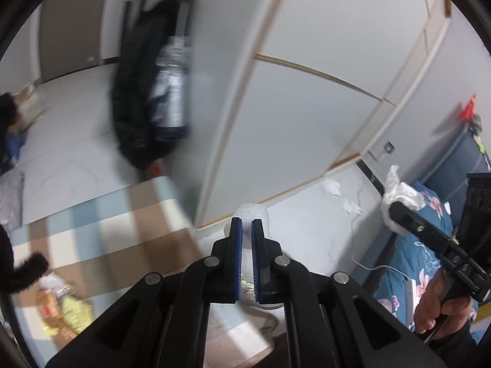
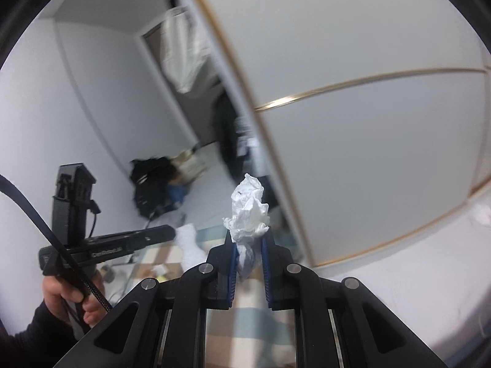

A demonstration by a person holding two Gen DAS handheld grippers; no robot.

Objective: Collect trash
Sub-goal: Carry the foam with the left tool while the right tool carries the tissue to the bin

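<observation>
rug [image 1: 101,239] on floor | wardrobe [image 1: 307,98] behind rug | bed [image 1: 429,236] right of wardrobe

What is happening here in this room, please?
A person is collecting trash with a hand-held claw in each hand. The right claw is shut on a crumpled white tissue. The left claw is shut on a whitish piece of plastic wrap; what it is exactly is hard to tell. Both are held up in the air in front of a white wardrobe. More scraps of white paper lie on the floor, and a yellow wrapper lies on the checked rug.
</observation>
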